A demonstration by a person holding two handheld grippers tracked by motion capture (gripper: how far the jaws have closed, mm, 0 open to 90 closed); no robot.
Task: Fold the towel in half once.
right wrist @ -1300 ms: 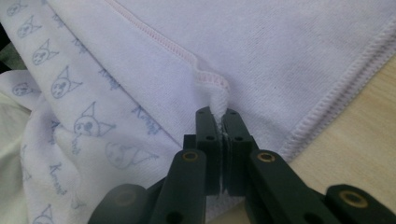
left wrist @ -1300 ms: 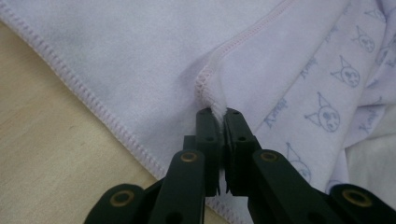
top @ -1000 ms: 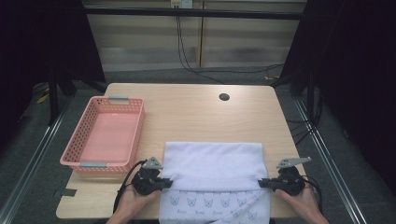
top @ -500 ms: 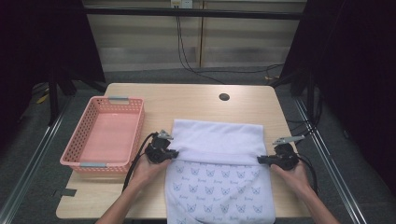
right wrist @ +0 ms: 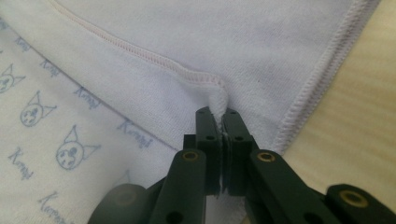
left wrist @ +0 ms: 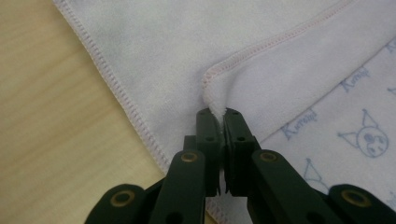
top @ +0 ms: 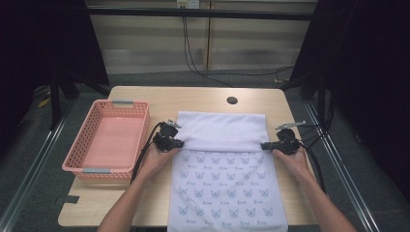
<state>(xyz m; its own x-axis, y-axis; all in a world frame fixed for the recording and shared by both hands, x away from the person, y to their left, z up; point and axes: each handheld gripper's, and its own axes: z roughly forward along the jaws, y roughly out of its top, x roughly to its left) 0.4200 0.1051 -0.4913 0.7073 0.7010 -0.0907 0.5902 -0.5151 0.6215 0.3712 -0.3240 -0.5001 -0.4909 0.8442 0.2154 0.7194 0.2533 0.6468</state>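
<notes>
Item 1, left gripper [left wrist: 216, 114]: you are clamping its jaws together on a stitched corner of the towel [top: 220, 130], the corner bunching up just ahead of the tips.

Item 2, right gripper [right wrist: 216, 113]: you are pinching the matching corner the same way, jaws closed on the hem, bare table [right wrist: 359, 116] lying just beyond the towel's edge on that side.

Item 3, towel: it is lying flat between your two grippers, plain side showing in a band ahead of the jaws, printed side spreading back toward you and hanging over the table's near edge.

Item 4, pink basket [top: 107, 140]: it is sitting outboard of your left gripper, near but apart from the towel, with nothing inside.

Step, as judged: you are working through a fold, carrying one end over the rest.

Next move, as judged: you are needing both corners travelling level and together, then releasing only once the edges line up.
</notes>
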